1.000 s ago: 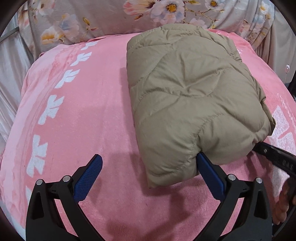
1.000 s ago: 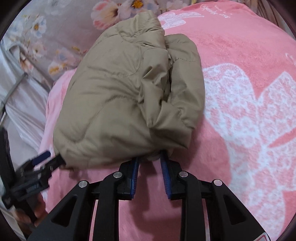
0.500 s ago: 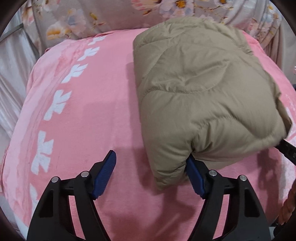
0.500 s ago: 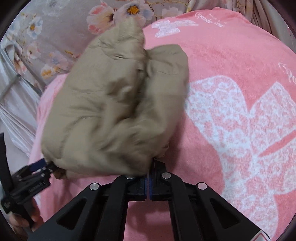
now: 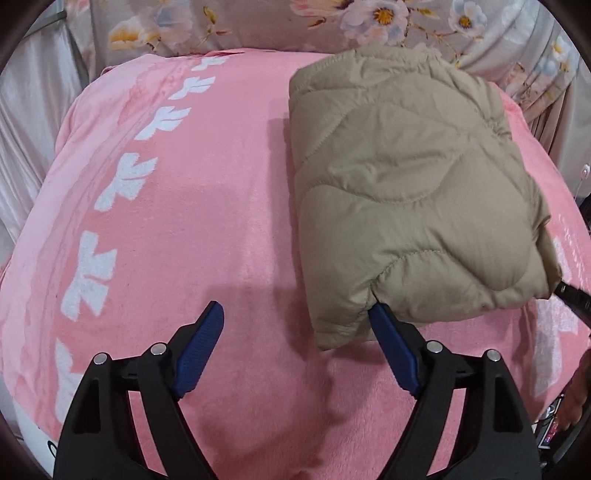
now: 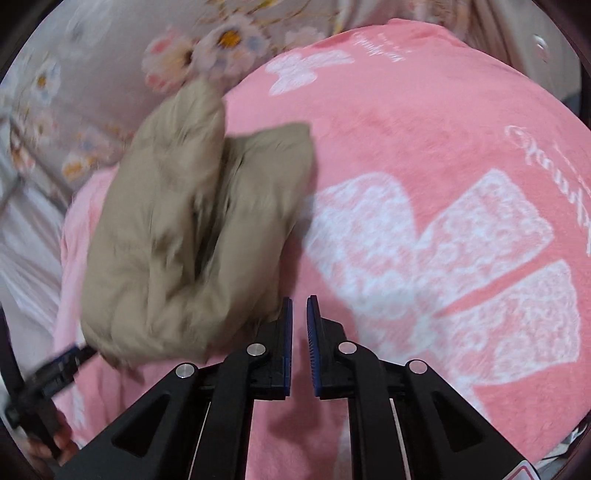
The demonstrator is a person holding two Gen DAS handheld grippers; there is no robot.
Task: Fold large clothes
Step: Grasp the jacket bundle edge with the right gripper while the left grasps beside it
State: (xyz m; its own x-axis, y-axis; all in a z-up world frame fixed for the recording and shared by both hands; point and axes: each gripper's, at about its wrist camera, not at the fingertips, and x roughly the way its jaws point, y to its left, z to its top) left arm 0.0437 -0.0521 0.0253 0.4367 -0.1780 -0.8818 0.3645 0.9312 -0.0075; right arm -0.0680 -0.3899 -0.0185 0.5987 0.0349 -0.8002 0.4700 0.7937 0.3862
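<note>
A pink plush blanket (image 5: 229, 192) with white leaf prints covers the bed. At twelve o'clock hangs grey floral fabric (image 5: 258, 22); at nine o'clock, pale satin cloth (image 5: 26, 110).

One folded tan quilted jacket (image 5: 410, 199) lies on one pink blanket (image 5: 207, 221); two grippers sit at the jacket's near edge, the left gripper (image 5: 295, 332) and the right gripper (image 6: 299, 314); one floral curtain (image 5: 258, 22) hangs beyond the jacket.
</note>
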